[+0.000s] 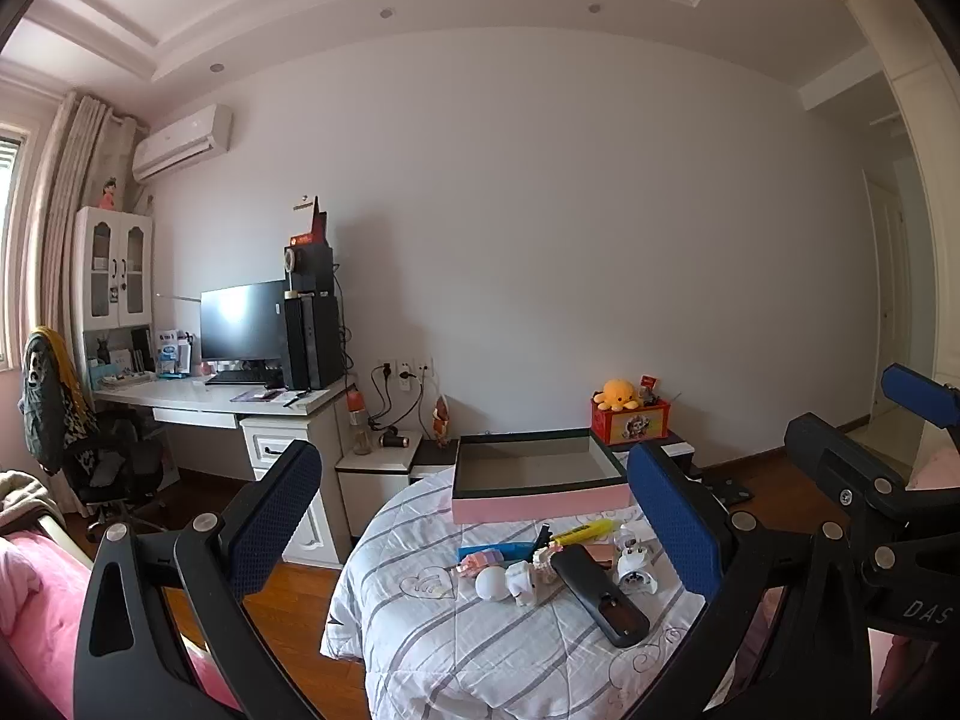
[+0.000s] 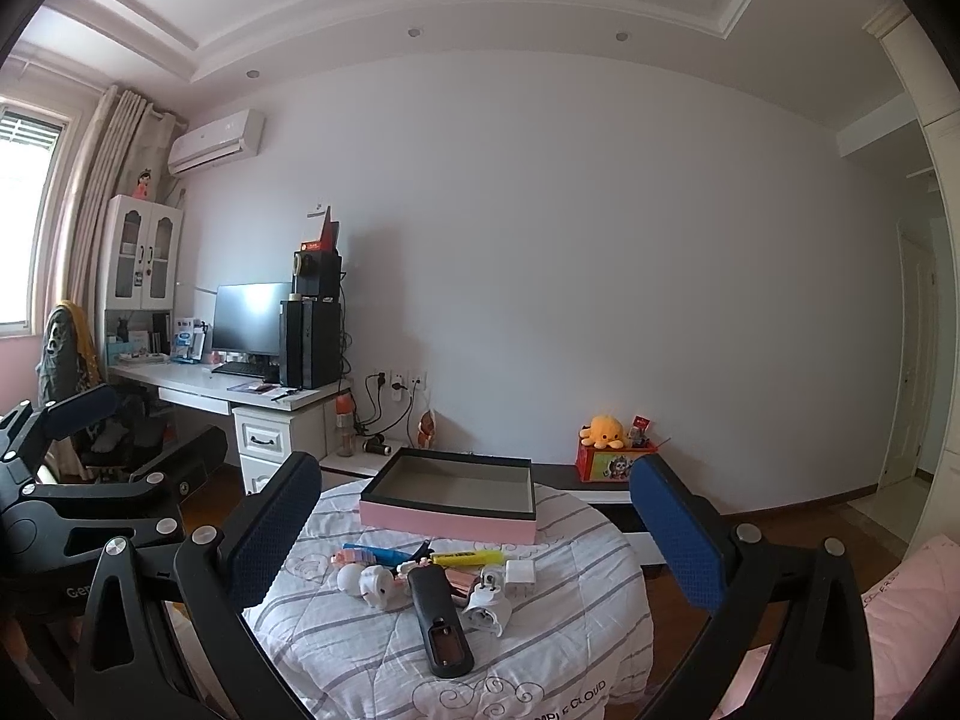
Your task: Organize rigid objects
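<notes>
While both tools, left (image 1: 474, 516) and right (image 2: 474, 522), hang wide open and empty, a remote (image 2: 439, 621), plug (image 2: 489, 603) and highlighter (image 2: 465, 558) clutter the quilted counter (image 2: 540, 648) before an empty pink box (image 2: 450, 495); bare quilt rings them.

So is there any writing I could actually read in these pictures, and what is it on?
"DAS": right gripper, cut off at the frame's edge.
"Ge": left gripper, the rest hidden.
"CLOUD": quilt edge, after a few half-hidden letters.
Red box, highlighter, desk packages: print too small or blurred to read.
</notes>
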{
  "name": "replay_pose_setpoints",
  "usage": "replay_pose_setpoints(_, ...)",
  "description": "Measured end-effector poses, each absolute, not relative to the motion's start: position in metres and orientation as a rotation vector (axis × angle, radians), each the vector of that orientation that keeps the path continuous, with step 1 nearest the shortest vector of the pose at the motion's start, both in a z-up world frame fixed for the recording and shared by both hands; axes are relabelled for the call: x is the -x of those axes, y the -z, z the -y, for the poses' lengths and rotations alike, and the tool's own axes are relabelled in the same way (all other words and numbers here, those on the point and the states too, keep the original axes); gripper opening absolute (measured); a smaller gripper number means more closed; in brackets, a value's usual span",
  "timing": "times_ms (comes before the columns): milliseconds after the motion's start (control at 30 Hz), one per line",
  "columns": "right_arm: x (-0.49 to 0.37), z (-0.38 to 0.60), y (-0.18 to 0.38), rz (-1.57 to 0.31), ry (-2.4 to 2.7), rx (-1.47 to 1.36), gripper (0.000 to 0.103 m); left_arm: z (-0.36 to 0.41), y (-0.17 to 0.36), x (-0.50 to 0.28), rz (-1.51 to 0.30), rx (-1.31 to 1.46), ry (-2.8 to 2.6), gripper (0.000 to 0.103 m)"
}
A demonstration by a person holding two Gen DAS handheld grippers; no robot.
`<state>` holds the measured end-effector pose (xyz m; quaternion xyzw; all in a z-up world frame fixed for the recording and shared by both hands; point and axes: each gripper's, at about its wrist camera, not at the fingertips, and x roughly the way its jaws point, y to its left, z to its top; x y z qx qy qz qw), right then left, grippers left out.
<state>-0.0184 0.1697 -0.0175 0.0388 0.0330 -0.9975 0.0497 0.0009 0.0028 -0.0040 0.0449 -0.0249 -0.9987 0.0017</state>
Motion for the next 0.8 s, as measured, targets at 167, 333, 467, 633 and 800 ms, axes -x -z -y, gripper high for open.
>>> replay_pose_setpoints(167,0.0176,-0.1699,0.0185,-0.098,3.04,-0.111,0.103,-0.0033,0.005,-0.0026,0.08,-0.13,3.129,0.103)
replay_pose_setpoints(333,0.0153,-0.1688,0.0188,-0.098,3.04,-0.107,0.103,-0.0027,0.0038,-0.0049,0.077,-0.122,3.127,0.103)
replay_pose_setpoints(467,0.0132,-0.1678,0.0186,-0.107,3.049,-0.104,0.103,-0.0007,0.0039,-0.0066,0.077,-0.118,3.125,0.103)
replay_pose_setpoints(633,0.0139,-0.1669,0.018,-0.124,3.064,-0.098,0.103,-0.0011,0.0026,-0.0061,0.073,-0.124,3.13,0.103)
replay_pose_setpoints(800,0.0134,-0.1672,0.0178,-0.127,3.067,-0.095,0.103,-0.001,0.0011,-0.007,0.074,-0.123,3.129,0.103)
